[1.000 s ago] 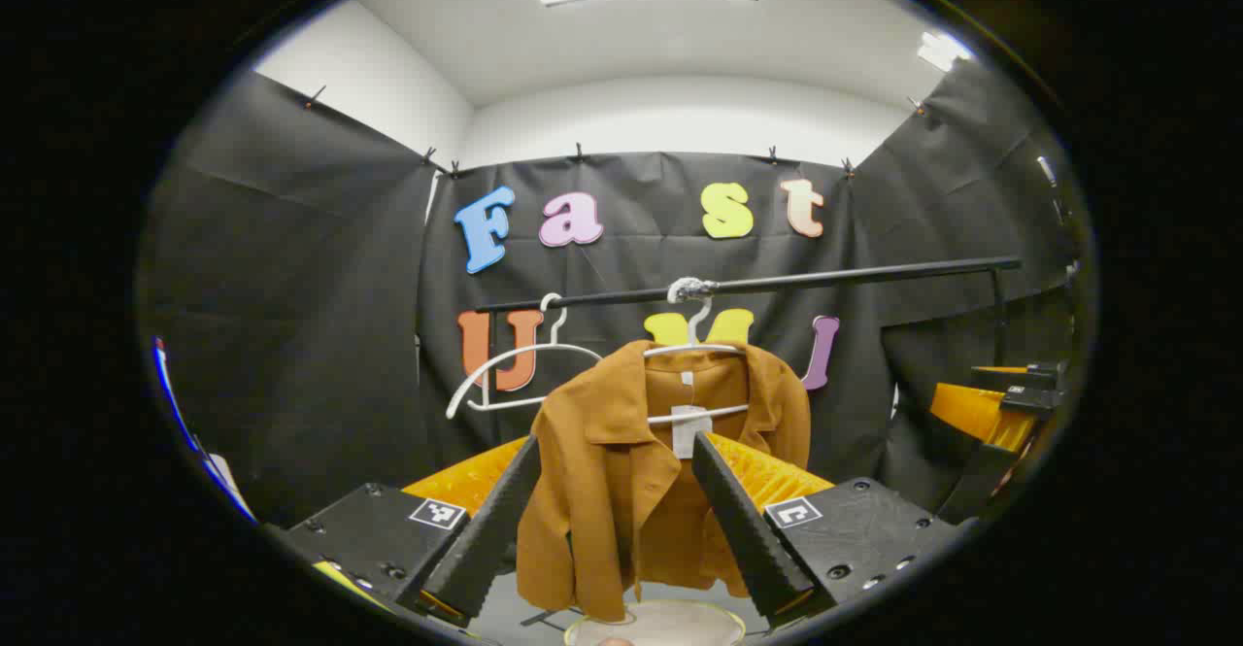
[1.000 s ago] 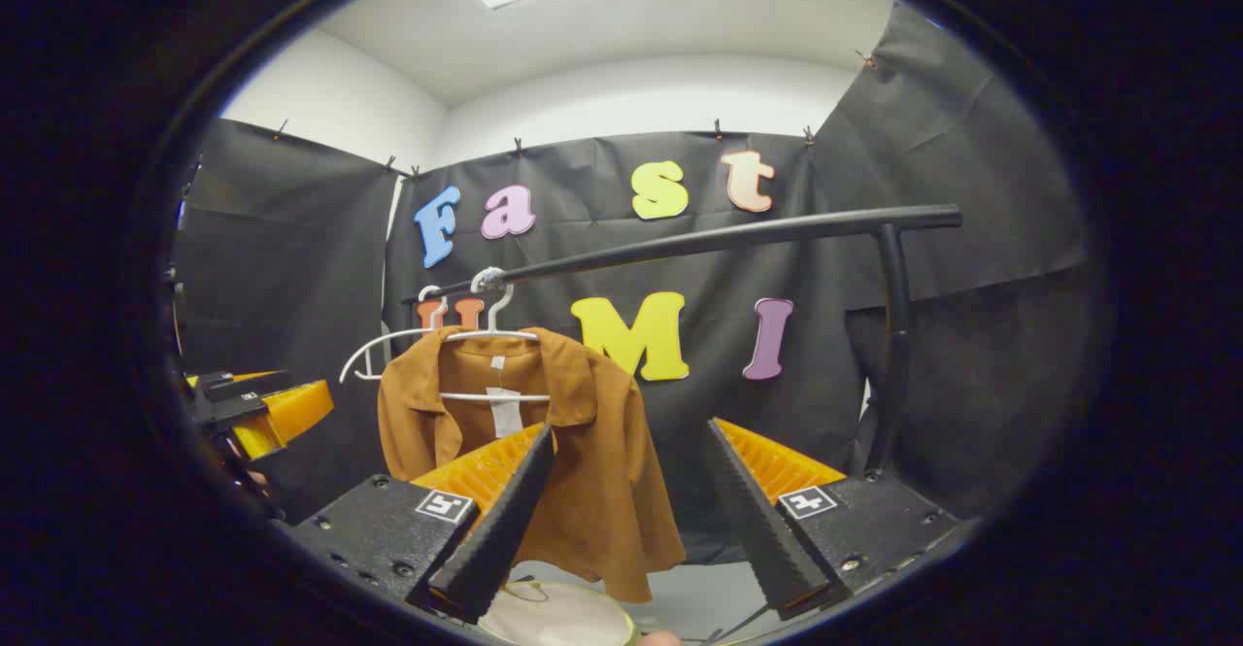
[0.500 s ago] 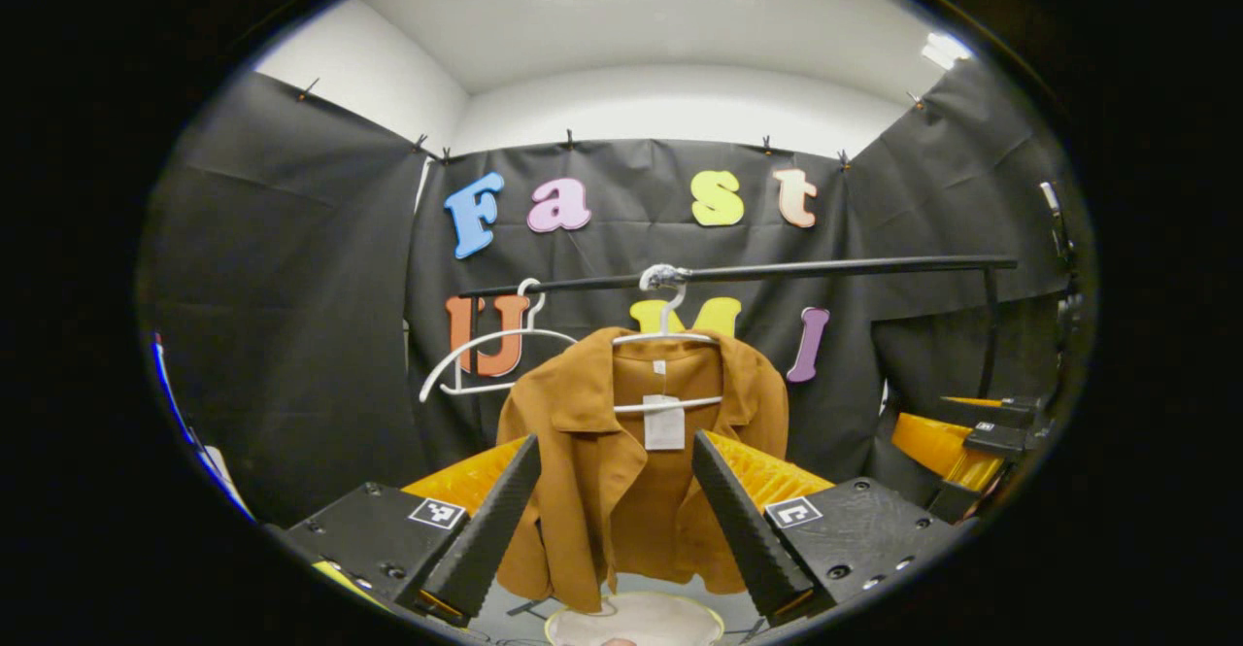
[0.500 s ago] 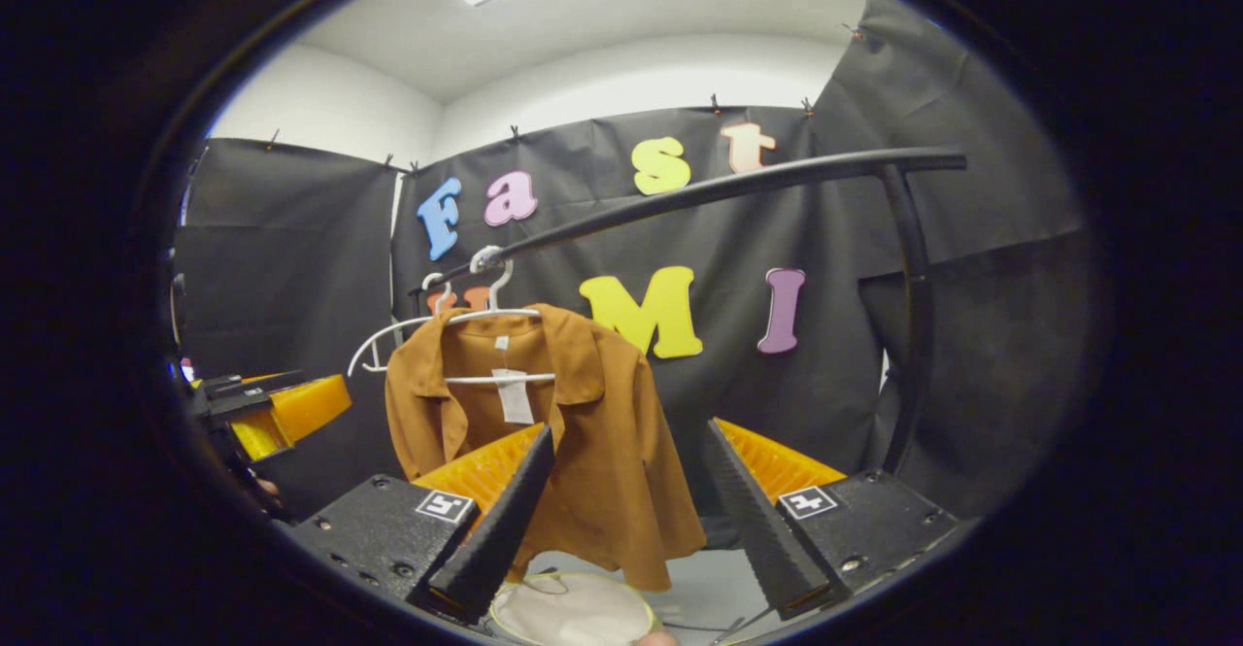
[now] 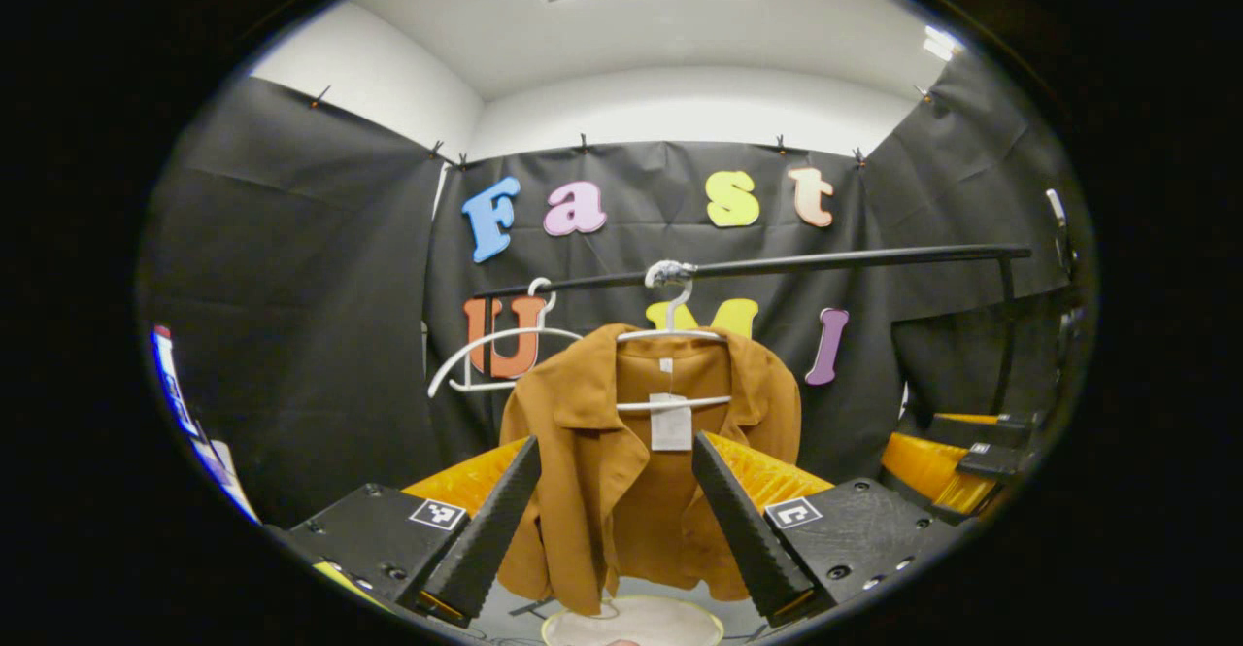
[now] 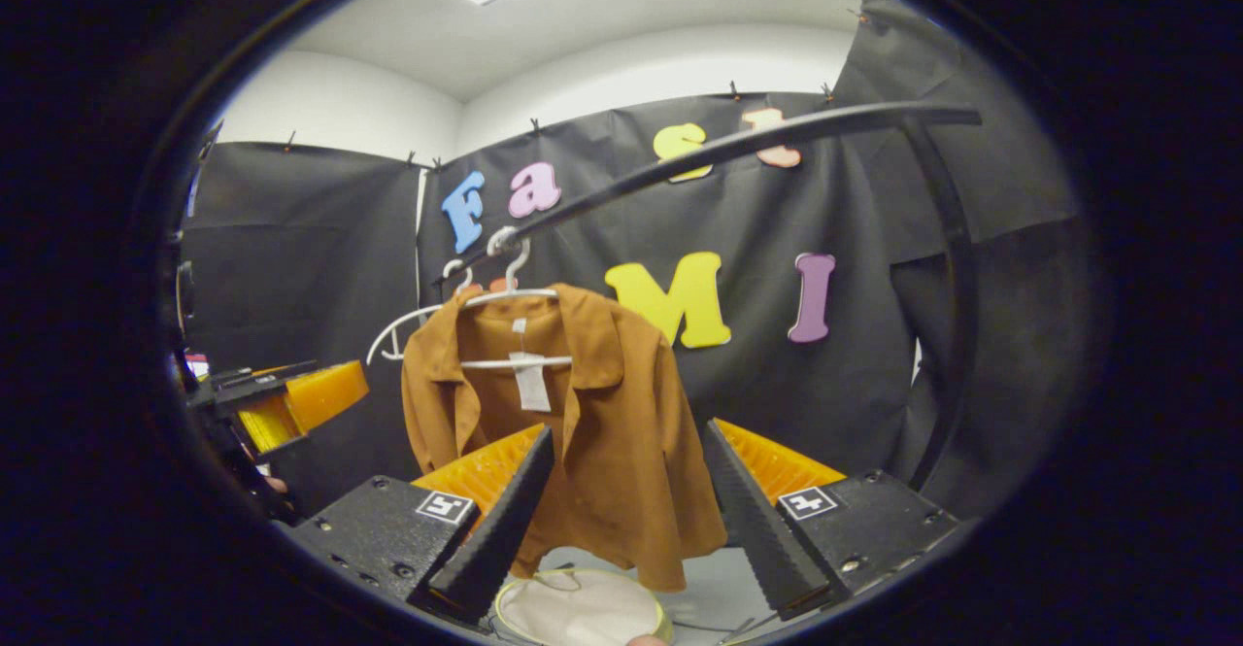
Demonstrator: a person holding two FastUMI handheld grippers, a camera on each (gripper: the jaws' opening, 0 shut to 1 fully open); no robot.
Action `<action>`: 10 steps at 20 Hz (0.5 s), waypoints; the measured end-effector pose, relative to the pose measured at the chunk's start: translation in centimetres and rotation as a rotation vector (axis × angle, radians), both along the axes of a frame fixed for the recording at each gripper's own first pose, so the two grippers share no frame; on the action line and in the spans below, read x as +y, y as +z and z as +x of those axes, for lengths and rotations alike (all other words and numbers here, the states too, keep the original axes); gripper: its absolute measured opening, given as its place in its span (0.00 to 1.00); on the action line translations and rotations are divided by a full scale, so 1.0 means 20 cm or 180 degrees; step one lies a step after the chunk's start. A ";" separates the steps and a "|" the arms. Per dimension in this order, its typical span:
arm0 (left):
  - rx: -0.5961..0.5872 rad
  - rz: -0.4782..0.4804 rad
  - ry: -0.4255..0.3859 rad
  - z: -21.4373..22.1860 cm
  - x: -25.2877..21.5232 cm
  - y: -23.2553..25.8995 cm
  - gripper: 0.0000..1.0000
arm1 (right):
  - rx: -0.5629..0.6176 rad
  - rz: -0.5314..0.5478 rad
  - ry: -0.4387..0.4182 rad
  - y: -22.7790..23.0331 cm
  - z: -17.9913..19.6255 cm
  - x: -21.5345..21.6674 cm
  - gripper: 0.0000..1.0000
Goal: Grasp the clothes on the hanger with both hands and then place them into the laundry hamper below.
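Note:
A brown collared shirt (image 5: 621,461) (image 6: 573,423) with a white tag hangs on a white hanger (image 5: 670,335) (image 6: 510,296) from a black rail (image 5: 825,259) (image 6: 738,146). Below it stands a round laundry hamper (image 5: 631,622) (image 6: 580,607) with a pale lining. In the left gripper view my left gripper (image 5: 612,525) is open, its fingers framing the shirt from a short distance. My right gripper (image 6: 626,520) is open too, facing the shirt's right half without touching it. The left gripper (image 6: 282,403) shows at the left edge of the right gripper view, the right gripper (image 5: 957,452) at the right edge of the left gripper view.
An empty white hanger (image 5: 495,359) (image 6: 408,330) hangs on the rail left of the shirt. The rail's upright post (image 6: 957,306) curves down on the right. Black cloth walls close in behind and on both sides.
Both grippers have come nearer the shirt, which now looks larger between the fingers. The rail rose in the right gripper view. Both grippers stayed open.

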State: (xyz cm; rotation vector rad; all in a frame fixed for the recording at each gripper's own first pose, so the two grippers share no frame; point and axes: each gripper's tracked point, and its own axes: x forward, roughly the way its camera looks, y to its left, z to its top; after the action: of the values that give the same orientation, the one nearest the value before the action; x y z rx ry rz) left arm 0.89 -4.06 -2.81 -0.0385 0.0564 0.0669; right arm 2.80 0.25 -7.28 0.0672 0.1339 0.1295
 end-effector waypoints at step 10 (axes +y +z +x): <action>0.0291 0.0163 -0.0010 0.19 0.08 -0.27 1.00 | 0.0328 0.0038 0.0152 -0.18 0.29 0.16 0.94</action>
State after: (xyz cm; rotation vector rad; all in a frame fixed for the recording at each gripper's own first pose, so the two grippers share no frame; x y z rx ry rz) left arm 4.59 -2.46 -8.20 0.0158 0.1461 0.0669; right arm 8.59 3.38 -10.88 0.0827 0.2378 0.1745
